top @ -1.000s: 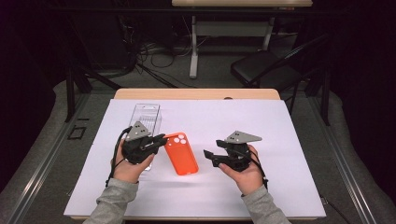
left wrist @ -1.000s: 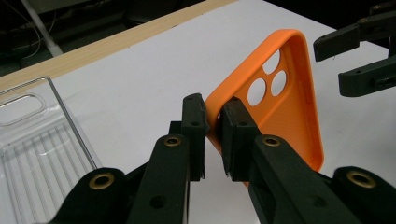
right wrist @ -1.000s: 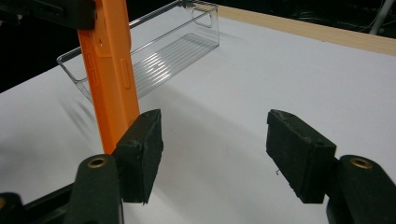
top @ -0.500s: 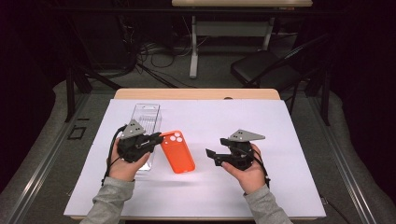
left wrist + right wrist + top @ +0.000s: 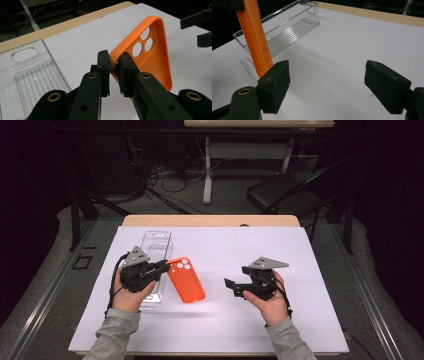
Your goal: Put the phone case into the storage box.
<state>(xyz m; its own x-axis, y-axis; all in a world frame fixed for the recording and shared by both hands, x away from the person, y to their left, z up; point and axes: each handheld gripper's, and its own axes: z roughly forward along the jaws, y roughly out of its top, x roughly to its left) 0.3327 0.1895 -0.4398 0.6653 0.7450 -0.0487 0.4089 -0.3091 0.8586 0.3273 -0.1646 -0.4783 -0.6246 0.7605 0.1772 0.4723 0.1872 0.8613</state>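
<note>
Two grippers noted: my left gripper (image 5: pixel 113 72) is clamped on the corner rim of the orange phone case (image 5: pixel 186 279), tilted just right of the clear tray (image 5: pixel 156 245). My right gripper (image 5: pixel 337 85), jaws spread wide and empty, sits well right of the case.

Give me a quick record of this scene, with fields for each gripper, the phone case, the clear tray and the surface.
left gripper: shut on the phone case's corner edge
right gripper: open, holding nothing
phone case: orange, three camera holes, tilted up off the sheet
clear tray: transparent plastic, left of the case
surface: white sheet on a wooden table
</note>
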